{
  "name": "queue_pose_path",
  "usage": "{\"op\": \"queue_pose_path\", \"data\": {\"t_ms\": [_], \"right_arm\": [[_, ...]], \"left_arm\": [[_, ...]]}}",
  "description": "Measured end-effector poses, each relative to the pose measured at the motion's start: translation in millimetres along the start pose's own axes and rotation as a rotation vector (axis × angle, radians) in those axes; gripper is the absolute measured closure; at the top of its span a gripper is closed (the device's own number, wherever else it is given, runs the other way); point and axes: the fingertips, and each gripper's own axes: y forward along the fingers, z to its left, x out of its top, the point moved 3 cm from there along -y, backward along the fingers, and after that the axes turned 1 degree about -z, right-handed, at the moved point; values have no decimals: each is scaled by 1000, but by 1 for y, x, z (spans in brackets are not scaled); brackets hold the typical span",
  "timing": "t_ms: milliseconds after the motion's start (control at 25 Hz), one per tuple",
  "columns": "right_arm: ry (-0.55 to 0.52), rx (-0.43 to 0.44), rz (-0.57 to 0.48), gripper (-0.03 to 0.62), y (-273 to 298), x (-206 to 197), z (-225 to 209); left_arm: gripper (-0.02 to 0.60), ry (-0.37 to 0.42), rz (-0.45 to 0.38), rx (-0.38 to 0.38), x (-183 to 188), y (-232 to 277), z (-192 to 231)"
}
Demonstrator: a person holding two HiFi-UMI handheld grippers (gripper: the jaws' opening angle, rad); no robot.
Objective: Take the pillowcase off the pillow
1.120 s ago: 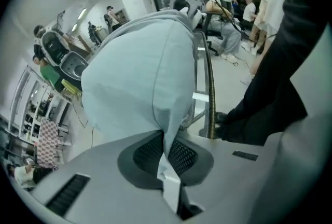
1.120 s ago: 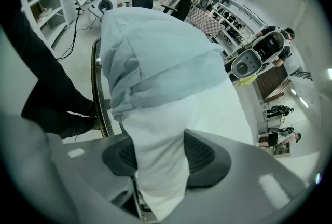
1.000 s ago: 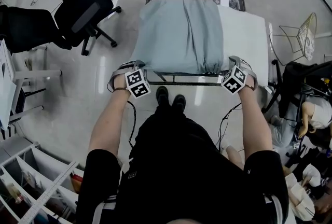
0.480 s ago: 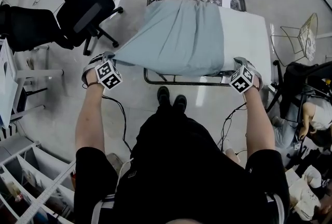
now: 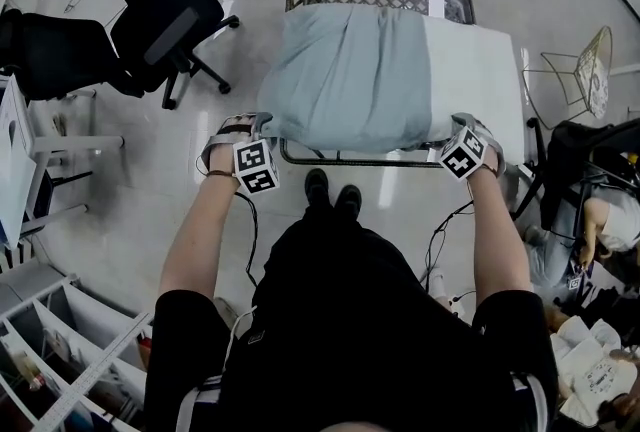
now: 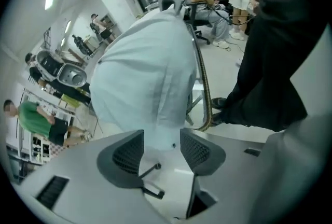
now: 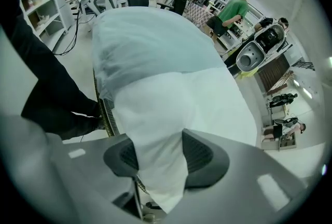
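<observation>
A pillow lies on a metal-framed table (image 5: 350, 160). A pale blue pillowcase (image 5: 345, 75) covers its left part, and the bare white pillow (image 5: 475, 80) shows at the right. My left gripper (image 5: 258, 132) is at the near left corner with its jaws opening. In the left gripper view the pillowcase (image 6: 145, 72) hangs just past the left gripper (image 6: 162, 137), its edge between the pads without being pressed. My right gripper (image 5: 450, 138) holds the near right corner. The right gripper view shows the right gripper (image 7: 161, 150) shut on the white pillow (image 7: 192, 103), with the pillowcase (image 7: 140, 41) beyond.
A black office chair (image 5: 165, 20) stands on the floor at the left. White shelves (image 5: 60, 360) fill the lower left. A wire chair (image 5: 585, 70) and a seated person (image 5: 600, 220) are at the right. Cables trail on the floor by my feet (image 5: 330, 190).
My left gripper swung out left pulling the pillowcase corner, then came back to the table's near left corner and let the fabric go. The right gripper kept its hold.
</observation>
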Motion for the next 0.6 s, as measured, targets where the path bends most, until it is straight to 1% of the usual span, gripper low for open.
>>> {"op": "queue_pose_path", "data": {"t_ms": [80, 160, 240, 320, 360, 400, 440, 520, 600], "right_arm": [[8, 2, 1, 382, -2, 1, 1], [10, -4, 3, 382, -2, 2, 2], [13, -4, 7, 382, -2, 2, 4], [11, -8, 6, 382, -3, 3, 6], [10, -10, 3, 382, -3, 2, 6], [10, -12, 0, 382, -4, 2, 7], [10, -13, -3, 382, -5, 1, 8], [6, -13, -15, 384, -7, -2, 8], [12, -8, -34, 384, -9, -4, 6]], "left_arm": [[365, 33, -48, -31, 26, 6, -16], [357, 39, -77, -48, 44, 15, -24], [357, 33, -88, -25, 55, 24, -23], [362, 35, -77, 12, 60, 31, -15], [441, 43, -64, 22, 60, 33, -12], [547, 52, -50, 26, 59, 33, -9], [572, 57, -36, 26, 56, 34, -8], [574, 53, -13, 26, 45, 32, -4], [574, 28, 0, 44, 28, 27, 4]]}}
